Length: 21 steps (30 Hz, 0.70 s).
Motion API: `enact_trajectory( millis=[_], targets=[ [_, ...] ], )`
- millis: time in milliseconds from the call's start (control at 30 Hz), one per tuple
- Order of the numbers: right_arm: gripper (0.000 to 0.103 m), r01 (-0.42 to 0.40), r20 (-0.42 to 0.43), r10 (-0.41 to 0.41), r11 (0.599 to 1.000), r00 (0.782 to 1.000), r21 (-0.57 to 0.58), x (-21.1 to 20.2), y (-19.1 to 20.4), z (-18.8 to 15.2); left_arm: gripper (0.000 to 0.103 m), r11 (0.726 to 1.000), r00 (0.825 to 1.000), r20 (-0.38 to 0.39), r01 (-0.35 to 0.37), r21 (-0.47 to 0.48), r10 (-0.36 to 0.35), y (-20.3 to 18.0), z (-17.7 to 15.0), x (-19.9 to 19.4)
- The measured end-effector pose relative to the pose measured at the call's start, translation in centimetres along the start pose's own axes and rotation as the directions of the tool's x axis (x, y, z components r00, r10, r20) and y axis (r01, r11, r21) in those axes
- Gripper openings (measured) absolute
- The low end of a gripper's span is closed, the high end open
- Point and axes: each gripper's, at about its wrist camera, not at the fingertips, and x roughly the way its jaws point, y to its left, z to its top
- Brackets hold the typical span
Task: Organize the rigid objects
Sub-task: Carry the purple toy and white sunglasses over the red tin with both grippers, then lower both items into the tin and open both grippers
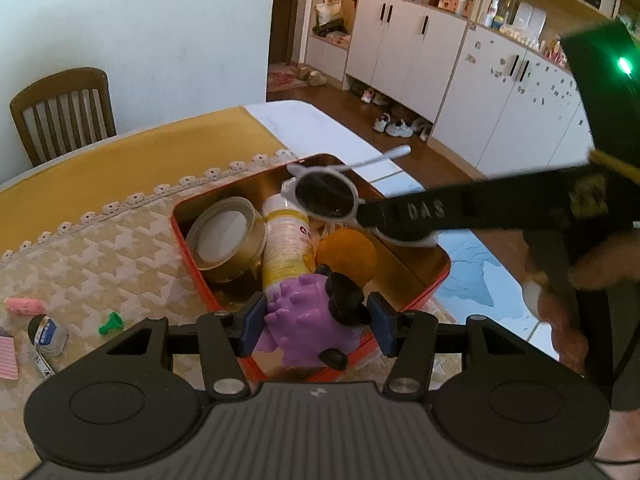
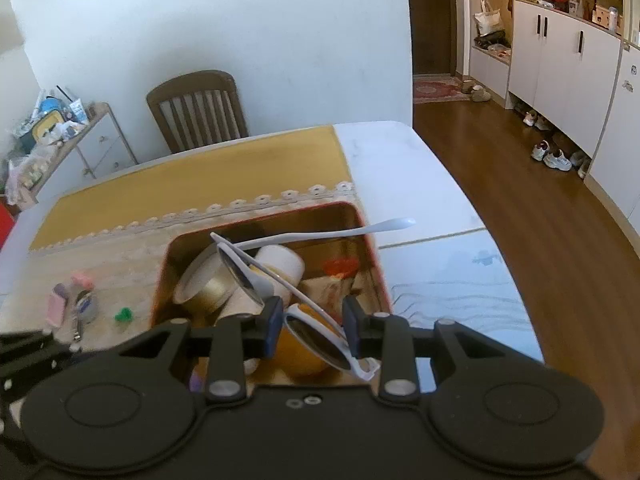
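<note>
Fingers [image 1: 256, 320] of the left gripper [image 1: 316, 322] clench a purple toy [image 1: 308, 316] at mid-frame over the red tin [image 1: 420, 300], while the right gripper [image 2: 308, 328] grasps white sunglasses [image 2: 320, 336].

Right tool [image 2: 310, 326] gripping white sunglasses [image 2: 280, 280], above red tin [image 2: 160, 276]

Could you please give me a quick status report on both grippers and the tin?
Left gripper shut on purple toy at red tin near edge. Right gripper shut on white sunglasses above tin. Tin crowded: gold tape roll, bottle, orange ball.

Purple toy [image 1: 308, 320] — white-framed sunglasses [image 2: 280, 284]
</note>
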Motion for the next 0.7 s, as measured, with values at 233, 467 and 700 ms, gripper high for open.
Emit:
enact_trajectory(
  millis=[233, 467, 700],
  targets=[
    [0.031, -0.027, -0.051, 0.025, 0.999, 0.998, -0.042, 2.6, -0.5, 1.6, 0.054, 0.999, 0.999, -0.034, -0.032, -0.017, 0.032, -0.2, 0.4, 1.3],
    [0.031, -0.058, -0.072, 0.054, 0.997, 0.996, -0.049, 4.4, -0.9, 2.3, 0.054, 0.998, 0.997, -0.067, -0.048, -0.029, 0.046, -0.4, 0.2, 2.4],
    [0.032, -0.067, -0.059, 0.063, 0.995, 0.996, -0.069, 4.8, -0.8, 2.7, 0.054, 0.997, 0.995, -0.088, -0.045, -0.066, 0.039, -0.1, 0.1, 3.6]
  ],
)
